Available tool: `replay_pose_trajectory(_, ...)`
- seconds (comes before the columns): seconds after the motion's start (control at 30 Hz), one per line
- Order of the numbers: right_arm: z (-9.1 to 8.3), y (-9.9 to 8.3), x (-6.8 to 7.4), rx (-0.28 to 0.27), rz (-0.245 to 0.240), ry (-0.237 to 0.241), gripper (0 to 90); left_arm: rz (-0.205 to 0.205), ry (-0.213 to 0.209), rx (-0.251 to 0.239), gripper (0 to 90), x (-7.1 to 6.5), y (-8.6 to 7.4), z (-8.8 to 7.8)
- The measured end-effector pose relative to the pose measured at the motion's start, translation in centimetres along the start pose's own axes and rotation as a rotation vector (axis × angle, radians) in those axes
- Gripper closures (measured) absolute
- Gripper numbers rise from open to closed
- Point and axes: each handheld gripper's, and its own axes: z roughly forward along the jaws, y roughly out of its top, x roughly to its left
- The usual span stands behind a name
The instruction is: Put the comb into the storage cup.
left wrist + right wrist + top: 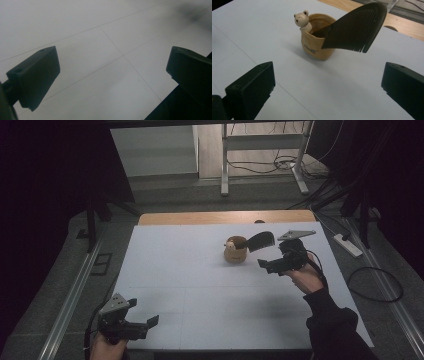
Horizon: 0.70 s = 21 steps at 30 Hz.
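Note:
A small tan wooden cup with a little bear figure on its rim stands upright at the back right of the white table. A black comb leans out of the cup to the right, teeth downward. My right gripper hovers just right of the cup, open, with nothing between its jaws; cup and comb lie a short way ahead of them. My left gripper is held at the table's front left edge, open and empty, its jaws over bare white surface.
A strip of wooden tabletop shows behind the white sheet. A white power strip and cables lie on the floor at the right. Metal frame legs stand behind the table. Dark curtains flank both sides.

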Motion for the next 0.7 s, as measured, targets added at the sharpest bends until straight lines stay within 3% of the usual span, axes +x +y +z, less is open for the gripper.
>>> replay_pose_trajectory(0.7,-1.5,-0.8,0.9,-0.004,-0.021,0.011,0.0,0.004,-0.010,-0.005,0.0,0.0,0.0,-0.1)
